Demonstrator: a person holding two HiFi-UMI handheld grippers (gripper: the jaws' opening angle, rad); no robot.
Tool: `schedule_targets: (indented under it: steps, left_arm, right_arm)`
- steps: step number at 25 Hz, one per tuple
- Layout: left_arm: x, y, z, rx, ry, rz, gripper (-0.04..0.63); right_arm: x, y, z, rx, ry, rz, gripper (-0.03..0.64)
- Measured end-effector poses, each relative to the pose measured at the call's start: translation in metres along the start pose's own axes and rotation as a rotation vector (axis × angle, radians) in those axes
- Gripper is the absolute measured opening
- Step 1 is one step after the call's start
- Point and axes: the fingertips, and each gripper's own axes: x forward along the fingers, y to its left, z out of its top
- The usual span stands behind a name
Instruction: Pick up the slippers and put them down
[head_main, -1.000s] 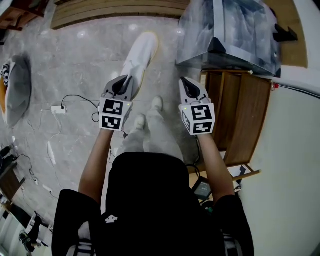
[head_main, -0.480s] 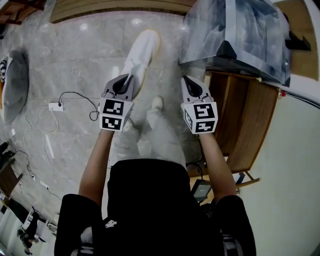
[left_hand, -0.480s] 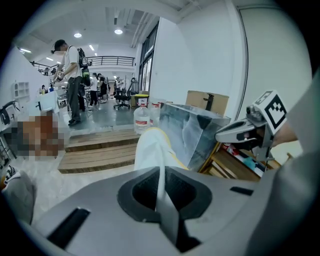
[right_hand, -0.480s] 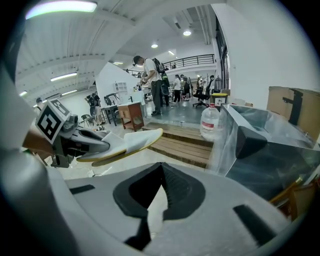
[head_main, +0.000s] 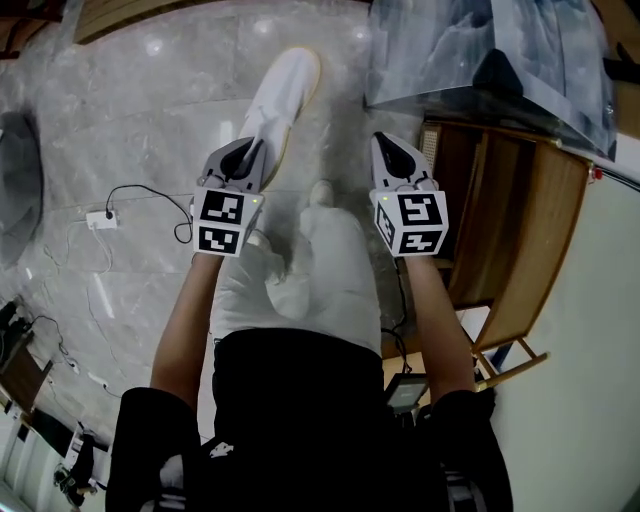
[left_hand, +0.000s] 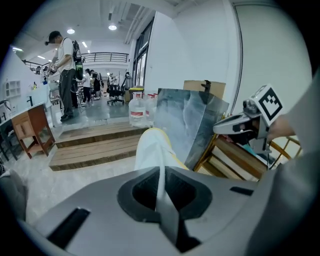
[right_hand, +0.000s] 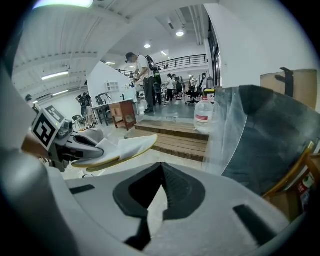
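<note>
- Left gripper (left_hand: 161, 170): jaws clamped on one end of a white flat slipper with a yellow sole edge (head_main: 282, 92). The gripped end is hidden in the jaws and shows in the left gripper view only as a thin white sliver.
- Slipper count: the right gripper view shows two yellow edges stacked. Whether this is one slipper or a pair pressed together cannot be told.
- Slipper position: held clear of the floor, free end pointing away from the person.
- Right gripper (right_hand: 161, 167): jaw tips together, nothing between them; it is level with the left gripper and apart from it.
- Head view only: the person's light trousers (head_main: 320, 270) and a white power strip with a black cable (head_main: 98, 219) lying at left. The dark torso hides the floor nearest the person.
- Gripper views only: low wooden steps (left_hand: 95, 145), large clear water bottles (left_hand: 136, 111) and people standing far back.
- Surface: grey marbled polished floor (head_main: 130, 120).
- Right side: brown wooden cabinet (head_main: 520, 250) with a clear plastic box (head_main: 450, 50) on top, cut off by the frame edge.
</note>
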Motion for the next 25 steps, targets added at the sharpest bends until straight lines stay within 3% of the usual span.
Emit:
schedule_targets:
  steps: [9,25]
  left_arm:
    - [0.072,0.023,-0.076,-0.004,-0.005,-0.011,0.02]
    - [0.167,0.052,-0.179,0.017,-0.03,-0.011,0.02]
  right_arm:
    - [0.059,-0.003,-0.077,0.007,0.021,-0.025,-0.012]
    - [0.155,-0.012,-0.175,0.0,0.003,-0.031,-0.012]
